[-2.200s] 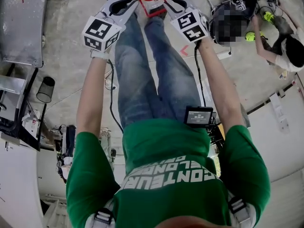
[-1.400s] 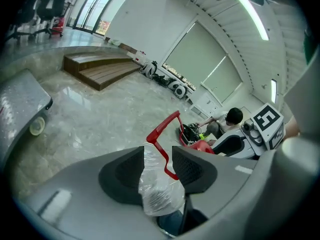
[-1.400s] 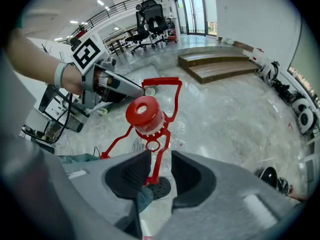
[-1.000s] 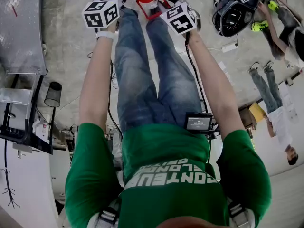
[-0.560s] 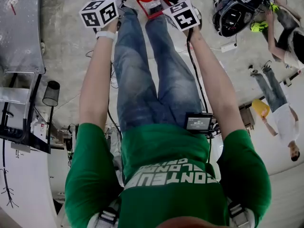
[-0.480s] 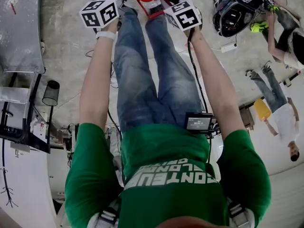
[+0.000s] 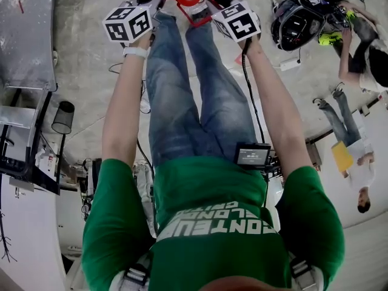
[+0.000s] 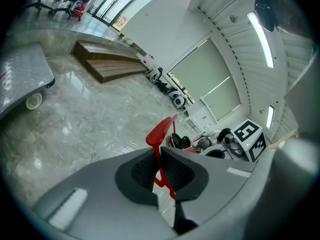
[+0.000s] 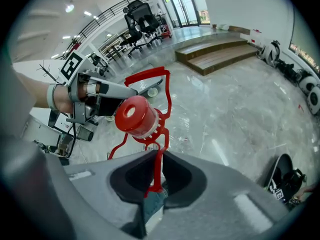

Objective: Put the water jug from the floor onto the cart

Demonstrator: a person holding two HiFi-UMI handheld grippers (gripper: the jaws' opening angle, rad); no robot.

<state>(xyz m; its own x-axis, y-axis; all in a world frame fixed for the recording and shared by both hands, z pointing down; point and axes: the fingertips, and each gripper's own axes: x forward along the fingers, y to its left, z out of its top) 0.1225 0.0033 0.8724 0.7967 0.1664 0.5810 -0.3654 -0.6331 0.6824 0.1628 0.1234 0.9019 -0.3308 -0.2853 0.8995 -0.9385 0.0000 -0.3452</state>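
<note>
Grasping is done, left tongs (image 8: 159,161) and right tongs (image 9: 156,166) just clenched on the red handle (image 9: 148,75) of the water jug (image 9: 135,115); a joint lift is called for.

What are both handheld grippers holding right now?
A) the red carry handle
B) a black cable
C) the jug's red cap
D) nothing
A: the left gripper and right gripper, whose jaws have just been closing, each pinch a thin bar of the red carry handle, not the red cap.
</note>
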